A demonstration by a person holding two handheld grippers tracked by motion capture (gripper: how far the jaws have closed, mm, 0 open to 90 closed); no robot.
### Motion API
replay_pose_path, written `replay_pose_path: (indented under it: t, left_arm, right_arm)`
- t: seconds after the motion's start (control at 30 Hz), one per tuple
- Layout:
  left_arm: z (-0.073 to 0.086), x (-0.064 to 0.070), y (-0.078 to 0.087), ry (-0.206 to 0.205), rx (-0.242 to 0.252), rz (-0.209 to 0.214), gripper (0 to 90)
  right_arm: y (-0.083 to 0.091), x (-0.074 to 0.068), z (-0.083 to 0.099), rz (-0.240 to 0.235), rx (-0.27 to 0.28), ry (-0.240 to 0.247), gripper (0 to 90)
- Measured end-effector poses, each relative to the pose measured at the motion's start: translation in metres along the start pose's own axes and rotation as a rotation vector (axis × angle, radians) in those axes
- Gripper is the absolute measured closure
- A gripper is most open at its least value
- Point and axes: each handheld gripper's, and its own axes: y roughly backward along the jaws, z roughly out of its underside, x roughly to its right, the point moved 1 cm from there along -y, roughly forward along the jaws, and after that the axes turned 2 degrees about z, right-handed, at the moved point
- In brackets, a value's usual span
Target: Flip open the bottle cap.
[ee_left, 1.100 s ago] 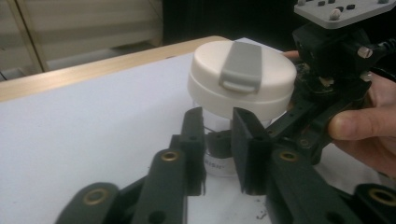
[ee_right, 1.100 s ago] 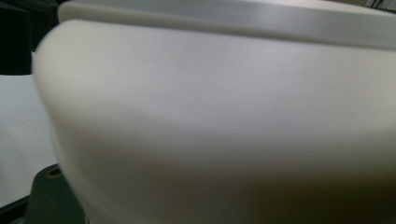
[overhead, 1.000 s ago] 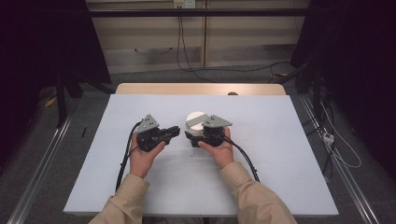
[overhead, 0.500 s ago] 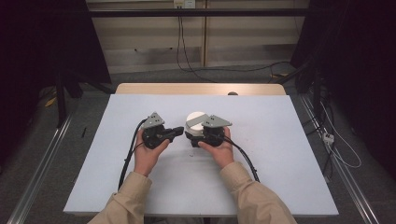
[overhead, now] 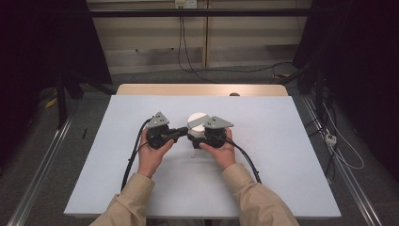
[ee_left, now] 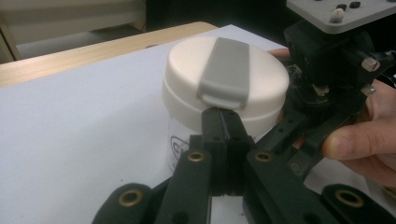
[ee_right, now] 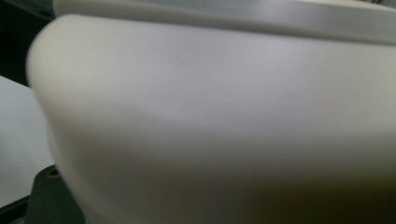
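My left hand-held gripper (ee_left: 223,122) was clenched, its tips touching the grey flip tab (ee_left: 224,70) of the round white-lidded jar (ee_left: 187,74); my right hand-held gripper (overhead: 203,135) grasped that jar.

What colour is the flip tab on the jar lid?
Grey, on a cream-white lid; the tab shows best in the left gripper view.

A jar (overhead: 197,123) is stood near the middle of the table (overhead: 291,155), and its lid (ee_left: 224,79) is seated on top, crossed by a flap (ee_left: 224,70). The left gripper (overhead: 181,134) is placed just left of the jar, its closed jaws set against the lid's rim under the flap's end. The right gripper (overhead: 200,139) is held close against the jar's near right side.
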Motion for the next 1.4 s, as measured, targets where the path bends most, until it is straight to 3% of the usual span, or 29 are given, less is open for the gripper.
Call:
replay_pose_path:
  t: [1.4]
  left_arm:
    - [-0.046, 0.014, -0.004, -0.034, 0.009, -0.007, 90.0]
  right_arm:
    - [0.000, 0.000, 0.000, 0.002, -0.006, 0.003, 18.4]
